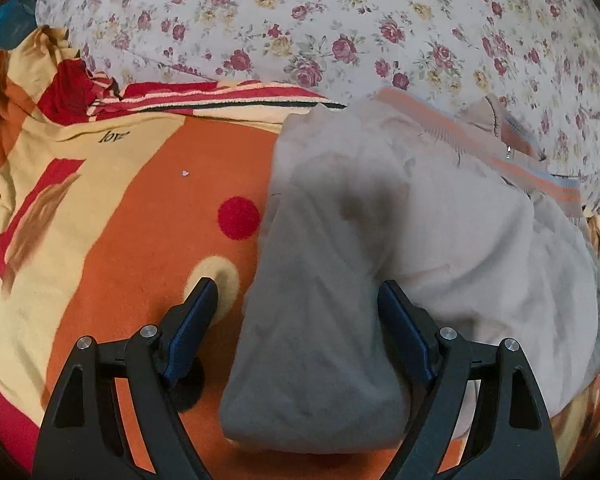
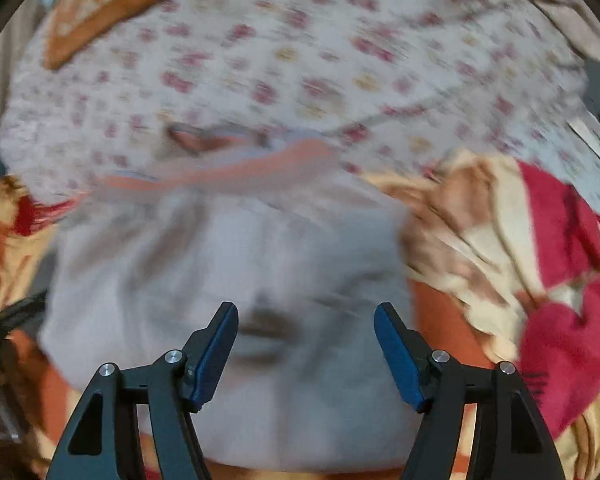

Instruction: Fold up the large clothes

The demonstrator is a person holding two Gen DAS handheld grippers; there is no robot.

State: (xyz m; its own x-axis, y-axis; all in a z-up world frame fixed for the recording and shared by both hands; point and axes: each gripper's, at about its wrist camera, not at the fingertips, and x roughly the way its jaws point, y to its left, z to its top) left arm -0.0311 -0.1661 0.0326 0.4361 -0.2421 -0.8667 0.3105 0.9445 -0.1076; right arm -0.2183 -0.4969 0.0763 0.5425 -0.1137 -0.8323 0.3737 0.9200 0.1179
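A pale grey garment point(image 1: 380, 216) with an orange and blue striped ribbed hem point(image 1: 480, 148) lies folded on an orange, yellow and red blanket point(image 1: 132, 216). My left gripper point(image 1: 298, 300) hangs open over the garment's left folded edge. Its left pad is above the blanket and its right pad above the cloth; neither presses on anything. In the blurred right wrist view the same garment point(image 2: 228, 264) fills the middle, striped hem point(image 2: 236, 168) at the far side. My right gripper point(image 2: 306, 320) stands open above it, with nothing held between its blue pads.
A white sheet with red roses point(image 1: 340, 20) covers the bed beyond the blanket. The blanket bunches up at the left point(image 1: 28, 80) and, in the right wrist view, at the right point(image 2: 540, 272). An orange checked cushion point(image 2: 112, 4) lies at the far left.
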